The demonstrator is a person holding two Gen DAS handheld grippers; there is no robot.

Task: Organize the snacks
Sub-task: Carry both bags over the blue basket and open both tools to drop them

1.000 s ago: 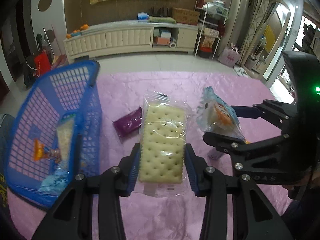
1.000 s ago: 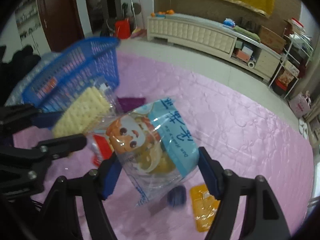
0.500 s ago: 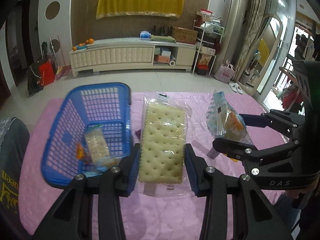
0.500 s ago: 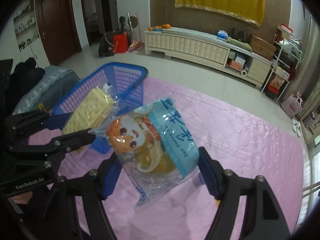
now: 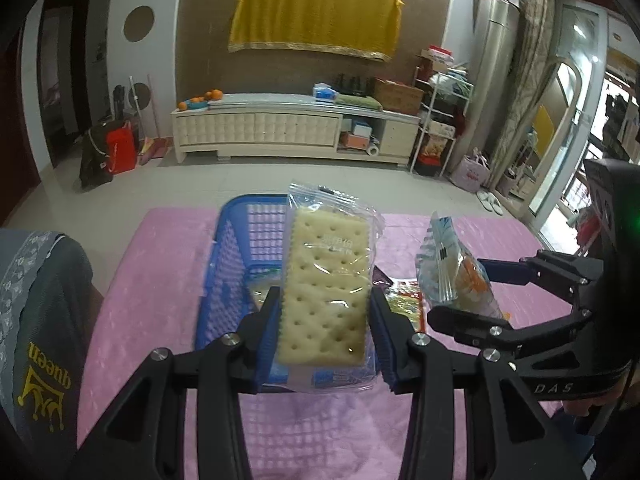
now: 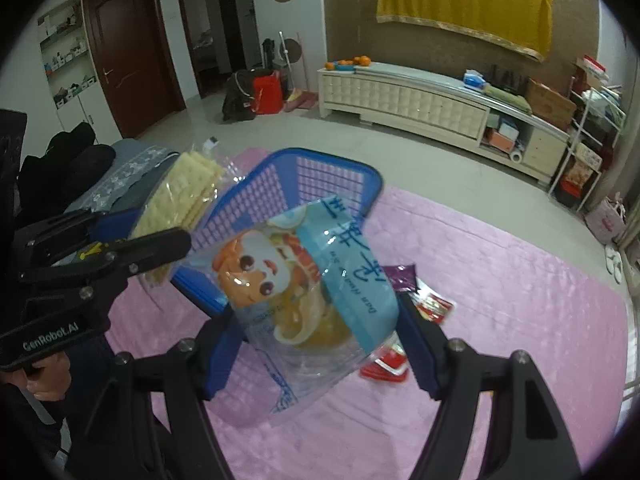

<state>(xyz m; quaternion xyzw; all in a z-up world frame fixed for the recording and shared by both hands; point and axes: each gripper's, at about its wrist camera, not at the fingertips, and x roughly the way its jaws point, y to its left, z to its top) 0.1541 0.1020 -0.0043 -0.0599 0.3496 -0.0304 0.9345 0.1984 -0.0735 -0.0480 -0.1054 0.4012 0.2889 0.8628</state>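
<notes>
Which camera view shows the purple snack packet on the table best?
The right wrist view: the purple packet lies in the open on the pink tablecloth, beside the red packets. In the left wrist view only a dark corner shows behind the cracker pack.

Dim, soft, fisheye-warped, dark-cornered

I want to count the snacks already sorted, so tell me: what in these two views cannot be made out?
- Contents of the blue basket: in the left wrist view the cracker pack in the left gripper covers most of them.
- Basket floor, right wrist view: hidden behind the cartoon-printed bag in the right gripper.
- Red packets on the pink cloth: partly covered, print too small to read.
- Purple packet: label unreadable.
</notes>
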